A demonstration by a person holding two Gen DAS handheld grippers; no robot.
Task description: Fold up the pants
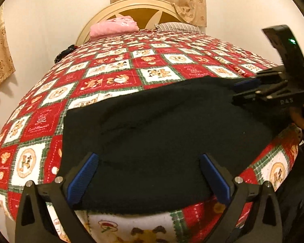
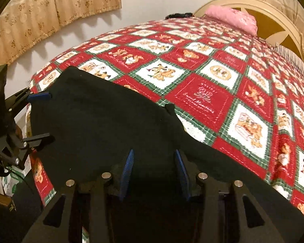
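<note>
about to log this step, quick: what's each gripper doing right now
Left gripper: jaws open wide over the black fabric pants, gripping nothing.
Right gripper: jaws partly open above the pants, nothing visibly pinched.

cream wall point(image 1: 50, 20), beige curtains point(image 2: 50, 10), arched headboard point(image 1: 143, 8), patchwork quilt point(image 1: 111, 77).

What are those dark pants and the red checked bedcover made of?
The dark, nearly black pants look like a soft matte knit or fleece: no sheen, fuzzy edge. The red, white and green checked bedcover looks like printed woven cotton, possibly quilted; I cannot tell for sure.
</note>
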